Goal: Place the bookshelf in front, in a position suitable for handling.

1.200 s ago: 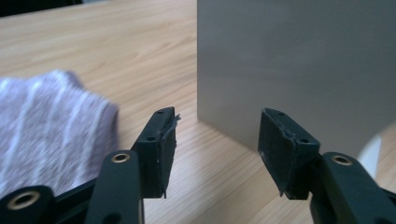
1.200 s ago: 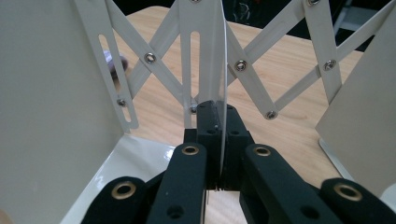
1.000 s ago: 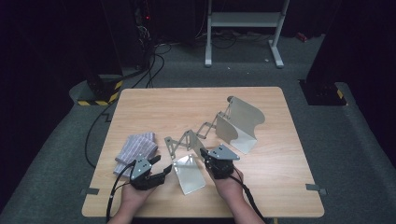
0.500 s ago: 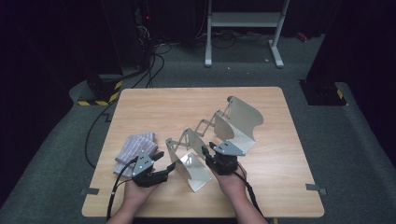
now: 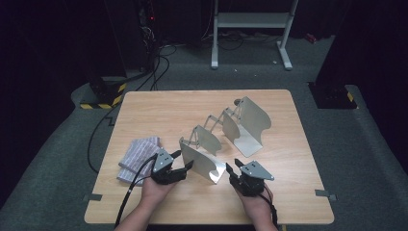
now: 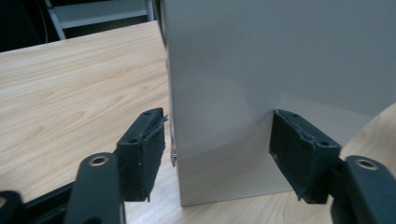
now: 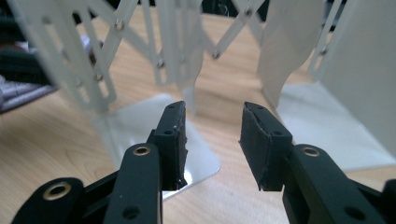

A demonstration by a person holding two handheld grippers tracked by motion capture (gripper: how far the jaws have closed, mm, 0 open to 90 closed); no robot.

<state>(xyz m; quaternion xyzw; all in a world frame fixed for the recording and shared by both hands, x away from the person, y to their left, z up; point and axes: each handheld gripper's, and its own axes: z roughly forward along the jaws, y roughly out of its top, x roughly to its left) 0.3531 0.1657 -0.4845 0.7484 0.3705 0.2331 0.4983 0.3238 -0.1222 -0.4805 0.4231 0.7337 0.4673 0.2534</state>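
An expanding metal rack (image 5: pixel 202 161) stands slantwise on the wooden table (image 5: pixel 159 110), its grey plates joined by scissor links, with the far plate (image 5: pixel 252 120) at the back right. My left gripper (image 5: pixel 184 160) is open at the near plate's left edge. In the left gripper view the upright plate (image 6: pixel 261 84) rises just beyond the left gripper (image 6: pixel 219 149), whose pads do not press on it. My right gripper (image 5: pixel 233 166) is open a little right of the near plate's base. Its jaws have just been opening, and nothing lies between them (image 7: pixel 212 135); the base plate (image 7: pixel 140 126) lies ahead.
A folded striped cloth (image 5: pixel 139 154) lies at the table's near left, beside my left hand. Cables run over the grey floor at the left, and a white stand's feet (image 5: pixel 250 29) sit behind the table.
My right gripper has let go at the near plate and drawn off to the right. My left gripper has moved right, up to the plate's edge. The rack's near end has shifted slightly away.
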